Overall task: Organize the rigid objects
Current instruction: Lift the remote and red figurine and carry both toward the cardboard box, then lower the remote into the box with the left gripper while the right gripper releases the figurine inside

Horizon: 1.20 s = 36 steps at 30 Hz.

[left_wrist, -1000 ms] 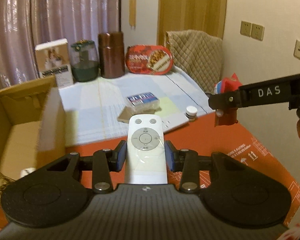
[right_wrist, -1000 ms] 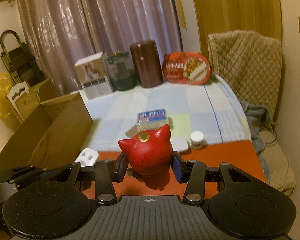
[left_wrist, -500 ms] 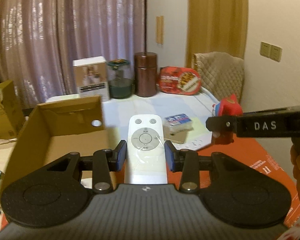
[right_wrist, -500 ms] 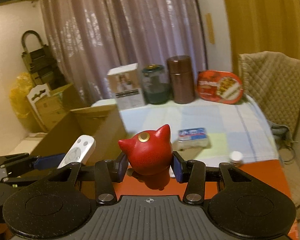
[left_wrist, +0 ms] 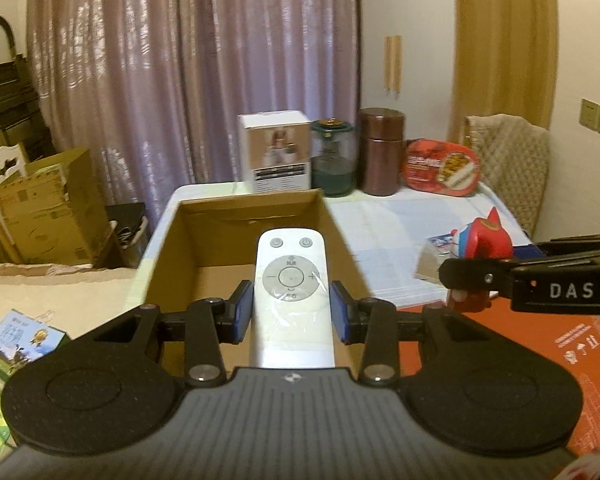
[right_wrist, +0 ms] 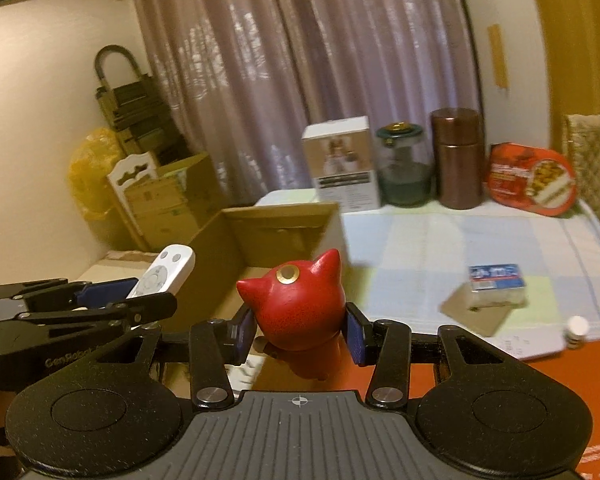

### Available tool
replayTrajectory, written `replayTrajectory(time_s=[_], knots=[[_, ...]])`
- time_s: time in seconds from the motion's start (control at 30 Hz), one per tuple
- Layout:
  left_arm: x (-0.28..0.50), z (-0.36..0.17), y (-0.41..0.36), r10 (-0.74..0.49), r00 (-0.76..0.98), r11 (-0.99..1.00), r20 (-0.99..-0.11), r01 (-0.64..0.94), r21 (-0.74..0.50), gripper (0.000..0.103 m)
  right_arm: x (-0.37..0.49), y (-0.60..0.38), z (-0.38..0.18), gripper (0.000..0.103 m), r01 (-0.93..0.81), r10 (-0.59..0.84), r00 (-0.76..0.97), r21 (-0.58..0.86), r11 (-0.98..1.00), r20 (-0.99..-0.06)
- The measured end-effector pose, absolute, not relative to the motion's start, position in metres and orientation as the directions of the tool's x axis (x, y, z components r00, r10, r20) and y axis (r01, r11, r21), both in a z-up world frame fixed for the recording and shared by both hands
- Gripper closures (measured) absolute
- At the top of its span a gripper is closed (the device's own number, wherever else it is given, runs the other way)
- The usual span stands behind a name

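Two things are held: the remote (left_wrist: 292, 292) clamped in the left gripper (left_wrist: 292, 312) above the box (left_wrist: 172, 248), the figurine (right_wrist: 296, 312) in the right gripper (right_wrist: 300, 334) beside it. Lower each well inside before releasing; the box floor looks bare, though blurred.

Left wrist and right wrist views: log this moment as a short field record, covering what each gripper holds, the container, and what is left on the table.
left gripper: jaws shut on white remote, held above the open cardboard box
right gripper: jaws shut on red cat figurine
box contents: not visible
on tablecloth: blue-labelled packet, small white-capped bottle
back row: white carton, glass jar, brown canister, red tin
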<state>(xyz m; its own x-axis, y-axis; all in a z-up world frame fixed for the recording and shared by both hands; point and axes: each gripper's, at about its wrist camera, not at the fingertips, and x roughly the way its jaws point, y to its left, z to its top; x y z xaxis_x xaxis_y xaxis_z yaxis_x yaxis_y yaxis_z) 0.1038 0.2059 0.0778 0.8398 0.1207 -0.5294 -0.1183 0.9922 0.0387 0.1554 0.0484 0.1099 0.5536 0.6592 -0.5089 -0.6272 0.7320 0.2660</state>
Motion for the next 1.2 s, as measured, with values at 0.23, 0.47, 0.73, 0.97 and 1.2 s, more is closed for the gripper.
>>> replayTrajectory(time_s=[0.23, 0.47, 0.73, 0.97, 1.2], knots=[[0.106, 0.074, 0.242, 0.153, 0.826, 0.987, -0.542, -0.159, 0.036, 0.068, 0.162, 0.081, 0.105, 0.06, -0.664, 0.682, 0.525, 0.255, 0.703, -0.51], [0.123, 0.066, 0.263, 0.158, 0.811, 0.986, -0.563, -0.164, 0.041, 0.068, 0.178, 0.108, 0.094, 0.06, -0.687, 0.687, 0.503, 0.239, 0.686, -0.525], [0.147, 0.049, 0.279, 0.148, 0.791, 0.986, -0.594, -0.162, 0.03, 0.068, 0.201, 0.139, 0.073, 0.06, -0.699, 0.684, 0.472, 0.236, 0.675, -0.557], [0.163, 0.038, 0.289, 0.141, 0.776, 0.988, -0.615, -0.152, 0.035, 0.068, 0.216, 0.161, 0.064, 0.06, -0.701, 0.676, 0.461, 0.232, 0.675, -0.575], [0.175, 0.034, 0.294, 0.124, 0.771, 0.99, -0.624, -0.138, 0.026, 0.068, 0.226, 0.165, 0.058, 0.06, -0.69, 0.664, 0.462, 0.231, 0.685, -0.588]])
